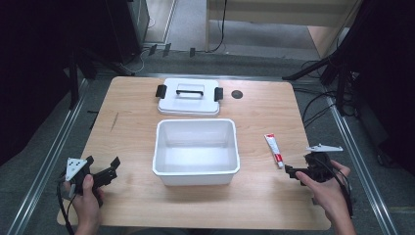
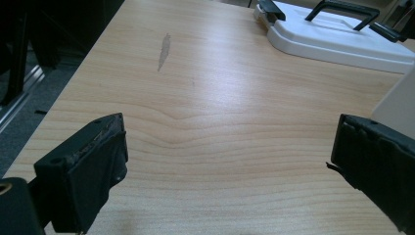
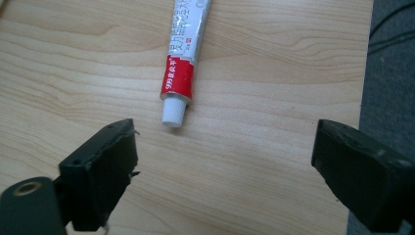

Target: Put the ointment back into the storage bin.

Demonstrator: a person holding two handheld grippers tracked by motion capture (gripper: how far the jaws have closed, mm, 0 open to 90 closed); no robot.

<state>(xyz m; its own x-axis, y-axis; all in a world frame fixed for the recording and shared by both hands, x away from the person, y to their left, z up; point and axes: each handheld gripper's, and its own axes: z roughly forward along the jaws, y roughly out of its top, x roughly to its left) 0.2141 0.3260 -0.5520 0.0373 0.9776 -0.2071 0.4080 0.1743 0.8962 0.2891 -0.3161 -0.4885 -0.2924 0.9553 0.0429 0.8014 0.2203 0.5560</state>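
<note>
A white and red tube [image 1: 274,150] with a white cap lies flat on the wooden table [image 1: 127,105], right of an open white box [image 1: 195,169]. In the right gripper view the tube [image 3: 183,54] points its cap toward me, just beyond the wide-open jaws of my right gripper [image 3: 222,161]. That right gripper [image 1: 299,171] sits at the tube's near end, held by a hand. My left gripper [image 1: 103,168] rests open near the table's front left, with bare wood between its jaws [image 2: 227,156].
The box's white lid [image 1: 189,97] with black handle and clips lies behind the box; it also appears as the lid [image 2: 337,34] at the top of the left gripper view. A small dark disc [image 1: 237,94] sits right of the lid. The table's right edge [image 3: 364,73] runs close to the right gripper.
</note>
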